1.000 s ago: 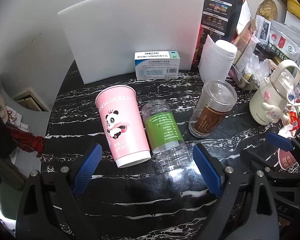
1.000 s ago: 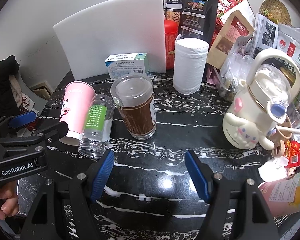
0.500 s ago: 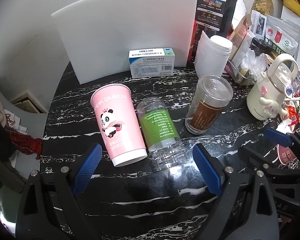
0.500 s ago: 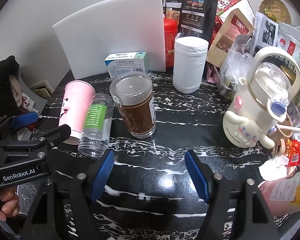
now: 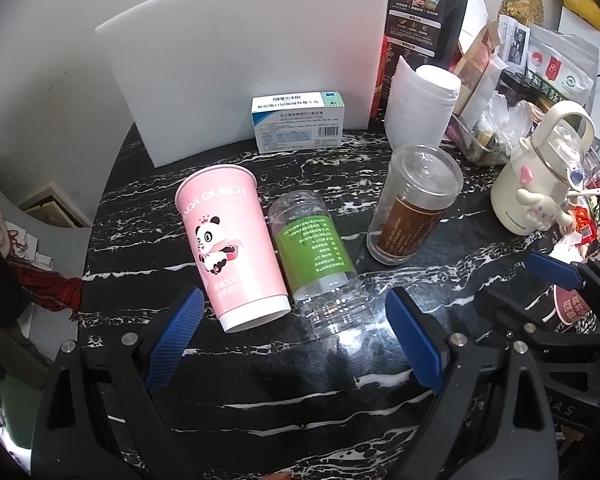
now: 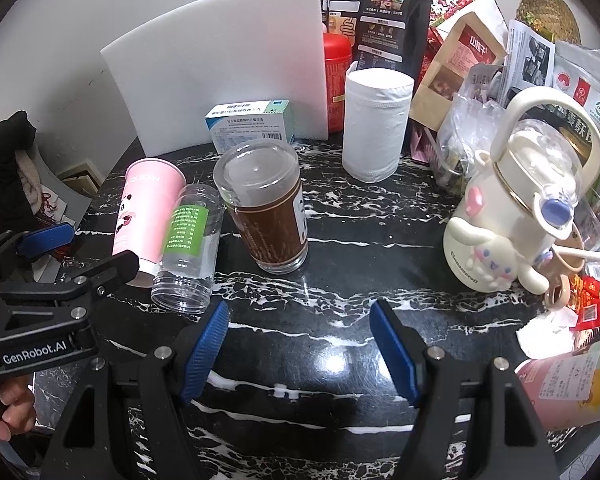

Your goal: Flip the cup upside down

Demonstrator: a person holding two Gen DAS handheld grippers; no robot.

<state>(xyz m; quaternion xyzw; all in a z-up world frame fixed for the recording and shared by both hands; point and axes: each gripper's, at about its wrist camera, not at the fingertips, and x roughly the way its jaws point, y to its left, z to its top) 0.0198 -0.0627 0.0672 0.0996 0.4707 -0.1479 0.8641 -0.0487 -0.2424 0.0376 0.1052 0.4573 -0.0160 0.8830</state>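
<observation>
Currently, the left tongs hang above the black marbled desk with both blue pads spread wide and nothing between them. The pink cup stands just ahead of the left pad, rim up and narrow white base on the desk, leaning slightly in the fisheye view. A clear bottle with a green label sits touching the cup's side, directly ahead of the gap between the left pads; whether it stands or lies cannot be told for certain.

The right tongs are likewise spread, holding nothing. A clear jar with a brown label stands upright ahead of the right tongs' left pad. To the left of that jar, the bottle and the cup stand side by side, and the left tongs' black frame partly covers the cup's base in the right wrist view.

Farther ahead, a small white-and-blue box rests against a white foam board. A white paper roll stands beyond the jar. A cream kettle with a cartoon figure stands ahead of the right pad, well to the right.
</observation>
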